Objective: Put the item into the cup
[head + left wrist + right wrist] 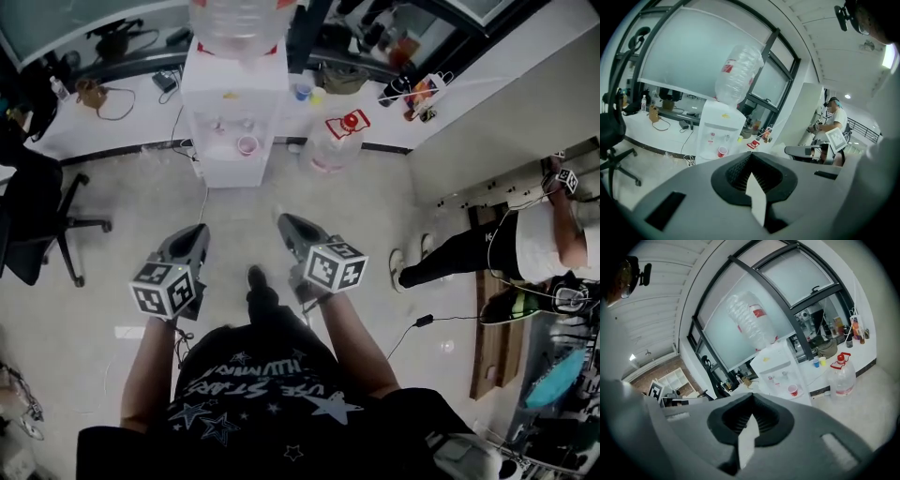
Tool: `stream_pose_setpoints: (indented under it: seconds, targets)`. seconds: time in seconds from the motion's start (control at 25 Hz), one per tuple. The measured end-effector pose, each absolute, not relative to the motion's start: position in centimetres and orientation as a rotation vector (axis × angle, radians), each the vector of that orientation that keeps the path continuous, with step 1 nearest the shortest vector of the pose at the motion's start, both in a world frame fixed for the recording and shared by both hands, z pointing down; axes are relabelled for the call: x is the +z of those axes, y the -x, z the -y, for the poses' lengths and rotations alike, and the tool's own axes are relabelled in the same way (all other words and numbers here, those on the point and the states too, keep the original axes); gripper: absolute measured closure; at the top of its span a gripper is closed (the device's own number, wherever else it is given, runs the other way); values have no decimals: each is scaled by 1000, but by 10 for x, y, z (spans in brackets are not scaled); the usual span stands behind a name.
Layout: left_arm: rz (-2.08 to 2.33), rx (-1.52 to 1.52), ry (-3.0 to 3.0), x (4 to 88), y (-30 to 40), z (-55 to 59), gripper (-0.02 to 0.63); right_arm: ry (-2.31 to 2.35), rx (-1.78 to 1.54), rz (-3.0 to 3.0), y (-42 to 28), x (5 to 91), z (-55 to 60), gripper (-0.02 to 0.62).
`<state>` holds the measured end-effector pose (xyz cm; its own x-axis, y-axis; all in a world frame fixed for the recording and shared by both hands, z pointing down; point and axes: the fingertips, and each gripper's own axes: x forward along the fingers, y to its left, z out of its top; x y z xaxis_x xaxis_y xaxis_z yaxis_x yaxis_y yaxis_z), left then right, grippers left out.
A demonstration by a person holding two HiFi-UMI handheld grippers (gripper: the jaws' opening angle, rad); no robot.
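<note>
A small red cup (pixel 247 144) stands on the drip tray of a white water dispenser (pixel 234 94) straight ahead; it also shows as the red cup (pixel 722 152) in the left gripper view and the red cup (pixel 792 390) in the right gripper view. My left gripper (pixel 200 228) and right gripper (pixel 284 220) are held side by side at waist height over the floor, well short of the dispenser. In both gripper views, the left gripper (pixel 751 153) and right gripper (pixel 752 394) have their jaws closed together, holding nothing. I cannot pick out any loose item.
A big clear water bottle with a red cap (pixel 336 141) sits on the floor right of the dispenser. An office chair (pixel 37 225) stands at the left. A person (pixel 506 248) stands at the right near cables. Small blue and yellow cups (pixel 302 91) rest on the counter behind.
</note>
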<state>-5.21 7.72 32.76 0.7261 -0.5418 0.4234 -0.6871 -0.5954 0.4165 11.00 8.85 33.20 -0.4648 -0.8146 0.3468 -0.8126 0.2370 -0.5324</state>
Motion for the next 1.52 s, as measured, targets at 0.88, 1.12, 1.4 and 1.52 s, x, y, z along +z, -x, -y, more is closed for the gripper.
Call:
stream_pose_setpoints:
  seconds: [0.88,1.12,1.4,1.52]
  targets:
    - [1084,362,-2222,362,10,16,600,1448,-1242,-2595,-152,387,27,595]
    - [1091,360,-2211,379,25,43,600,1492,-1290,-2585,-142,413,56,595]
    - [1019,392,-2202,412,31,87,600,1594,-1301,-2558,-136,437,100,595]
    - [978,381,-2201,422,31,105,600,1655,-1290,-2535,-136,447,117,595]
